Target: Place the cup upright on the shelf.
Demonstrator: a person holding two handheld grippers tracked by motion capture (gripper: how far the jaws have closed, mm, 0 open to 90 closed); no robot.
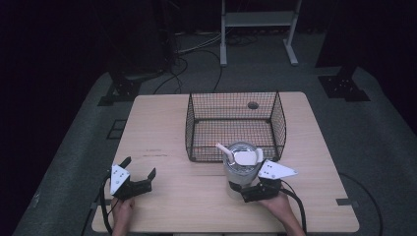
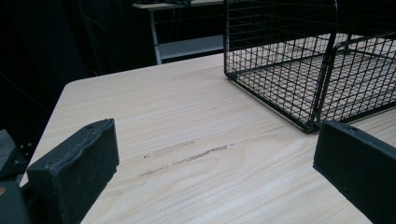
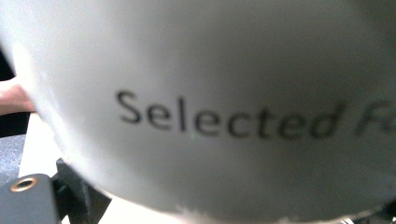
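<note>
A pale tumbler point(image 1: 239, 169) with a lid and a white straw stands at the near side of a black wire basket point(image 1: 235, 143), on the wooden table point(image 1: 162, 132). My right gripper point(image 1: 239, 190) is shut on the tumbler's lower part. In the right gripper view the tumbler's wall point(image 3: 210, 84), printed "Selected", is pressed close between the jaws. My left gripper point(image 1: 140, 168) rests open near the table's front left, with nothing between its fingers. In the left gripper view the left gripper point(image 2: 215, 140) points at bare wood and the basket's corner point(image 2: 322, 84).
The basket is empty and sits mid-table toward the right. A round hole point(image 1: 253, 104) in the tabletop shows through its back wall. Beyond the table are a white stand point(image 1: 258, 19), floor cables point(image 1: 184, 69) and dark equipment bases.
</note>
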